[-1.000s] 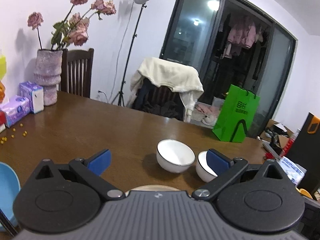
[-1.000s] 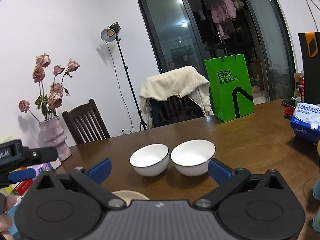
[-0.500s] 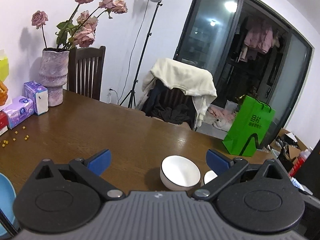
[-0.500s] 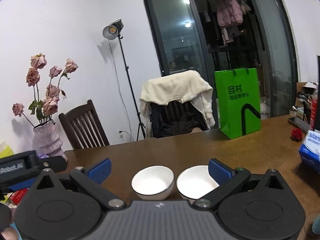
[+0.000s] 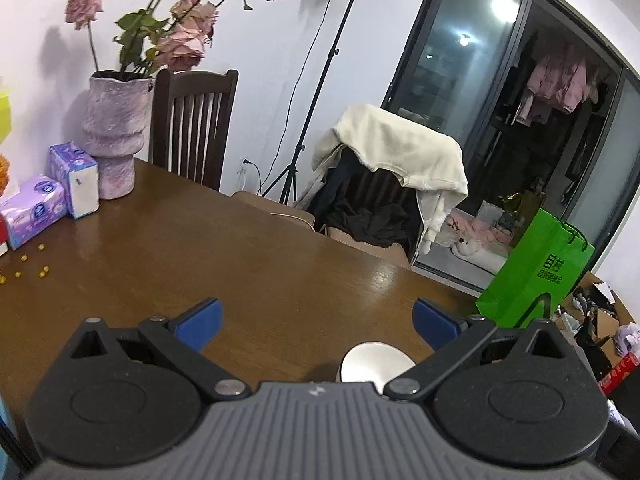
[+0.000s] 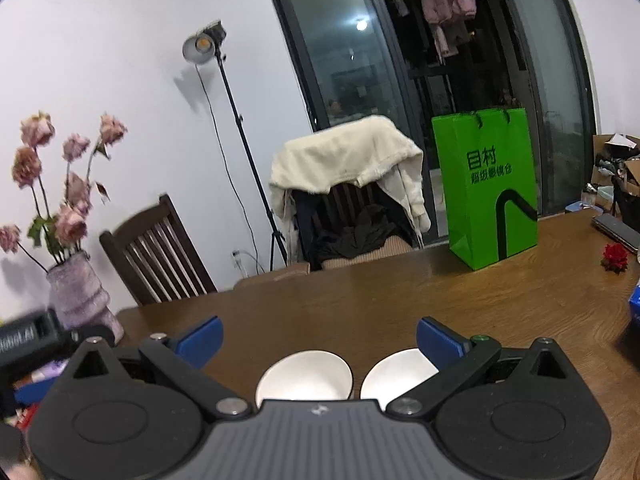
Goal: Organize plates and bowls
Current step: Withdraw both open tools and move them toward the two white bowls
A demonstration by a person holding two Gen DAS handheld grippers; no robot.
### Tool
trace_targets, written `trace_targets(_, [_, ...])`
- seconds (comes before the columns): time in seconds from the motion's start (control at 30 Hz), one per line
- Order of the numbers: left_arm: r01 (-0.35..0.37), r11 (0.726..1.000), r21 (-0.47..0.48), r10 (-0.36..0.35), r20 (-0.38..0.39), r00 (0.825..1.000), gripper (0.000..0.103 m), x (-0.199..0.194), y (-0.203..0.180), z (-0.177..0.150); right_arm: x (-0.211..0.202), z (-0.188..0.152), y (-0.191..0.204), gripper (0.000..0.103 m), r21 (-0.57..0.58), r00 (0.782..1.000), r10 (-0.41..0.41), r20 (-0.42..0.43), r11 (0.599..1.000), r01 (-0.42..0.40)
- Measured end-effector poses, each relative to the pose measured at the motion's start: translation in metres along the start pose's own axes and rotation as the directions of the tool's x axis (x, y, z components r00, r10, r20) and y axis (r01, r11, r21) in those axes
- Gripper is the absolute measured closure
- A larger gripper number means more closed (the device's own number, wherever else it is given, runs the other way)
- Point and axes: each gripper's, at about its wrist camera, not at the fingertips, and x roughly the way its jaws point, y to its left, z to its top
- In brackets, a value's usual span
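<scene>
Left gripper [image 5: 316, 318]: jaws wide apart, nothing between them; blue rubbery pads [image 5: 199, 318] on matte black linkage arms, ribbed grey housing below. Right gripper [image 6: 319, 334]: same build, jaws likewise spread and empty.

Table [image 6: 400, 300]: dark brown wood, glossy, visible grain and window glare.

Bowls: two, white, smooth glazed ceramic, round with thin rims; they sit side by side on the table, close to the right gripper and partly hidden by its housing. Left bowl [image 6: 305, 376] lies between the pads; right bowl [image 6: 398, 372] sits just behind the right pad. In the left wrist view only one bowl [image 5: 374, 364] shows, low and right of centre, its rim cut off by the housing.

Surroundings: rough mauve stone-textured vase [image 5: 114, 128] with wilted pink roses; soft purple tissue packs [image 5: 34, 210] beside it; shiny green paper bag [image 6: 486, 188] upright on the far edge; slatted dark wooden chair [image 5: 192, 120].
</scene>
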Motion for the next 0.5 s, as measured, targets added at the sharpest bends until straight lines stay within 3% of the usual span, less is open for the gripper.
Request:
trace_targets(0.1, [0.01,1.0,0.023,-0.009,-0.009,1.0,0.0,0.022,0.0,0.001,0.015,-0.002,0.0,0.0,-0.018,1.0,-0.015,-0.022,1.0,0.015])
trace_targets(0.27, [-0.026,1.0,0.005,0.026,-0.108,0.994,0.0,0.059,0.016,0.007,0.037,-0.005,0.004,0.0,-0.039,0.998,-0.048,-0.048,0.998,0.047])
trace_targets(0.5, [-0.033,0.999,0.031,0.037,-0.12,0.992,0.0,0.07,0.022,0.009,0.058,-0.013,0.006,0.0,-0.029,0.992,-0.074,-0.099,0.997,0.071])
